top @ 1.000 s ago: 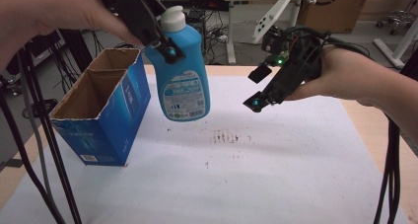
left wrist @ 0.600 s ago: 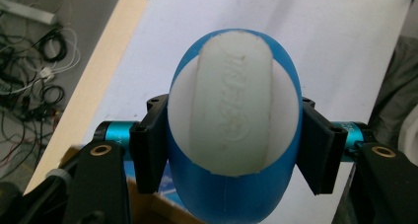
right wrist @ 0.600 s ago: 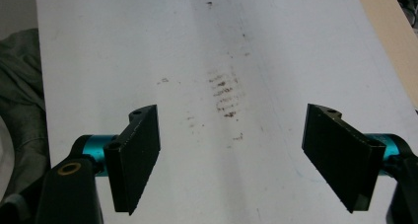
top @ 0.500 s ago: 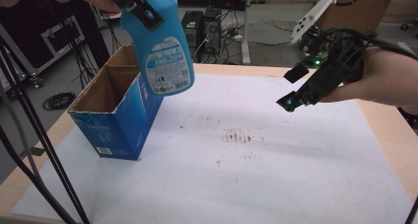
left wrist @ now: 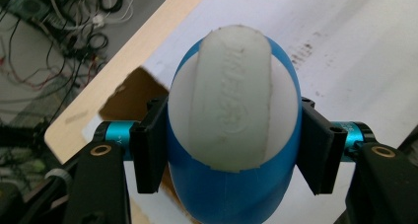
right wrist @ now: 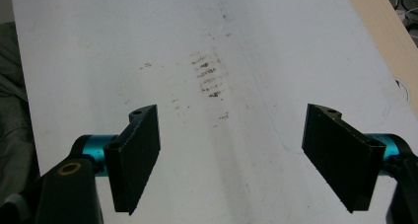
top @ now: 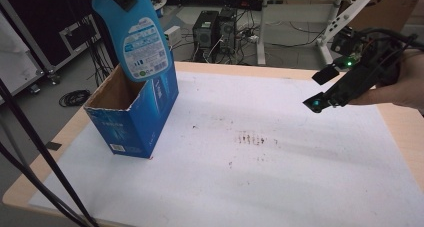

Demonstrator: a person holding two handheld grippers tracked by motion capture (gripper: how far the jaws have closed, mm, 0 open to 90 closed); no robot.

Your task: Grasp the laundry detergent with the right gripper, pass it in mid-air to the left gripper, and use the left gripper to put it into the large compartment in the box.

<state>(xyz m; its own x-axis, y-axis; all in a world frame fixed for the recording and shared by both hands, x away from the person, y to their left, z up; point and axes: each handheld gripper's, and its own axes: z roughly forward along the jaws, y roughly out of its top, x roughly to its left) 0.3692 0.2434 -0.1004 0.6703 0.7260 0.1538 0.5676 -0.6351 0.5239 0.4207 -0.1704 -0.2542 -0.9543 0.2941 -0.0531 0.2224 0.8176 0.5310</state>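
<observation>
Two grippers are working here, and I am carrying the whole load with one of them. My left gripper is clamping a blue detergent bottle just below its white cap, a jaw pressing on each side of the neck. In the high view the bottle is hanging tilted in the air, its base hovering just over the open top of the blue cardboard box, not yet inside it. The box is standing upright near the left edge of the desk, on the white sheet that is covering most of the surface, and its brown interior looks empty as far as I can see.

I am judging the job as roughly halfway: the pick and the lift are done, and the bottle is sitting above its target. What I am still owing is the lowering, getting the base past the box rim, then letting go.

My right gripper is idling with its jaws spread wide and nothing between them, hanging over the sheet at the far right, well apart from the box. Beneath it I am seeing only some brownish smudges on the sheet.
</observation>
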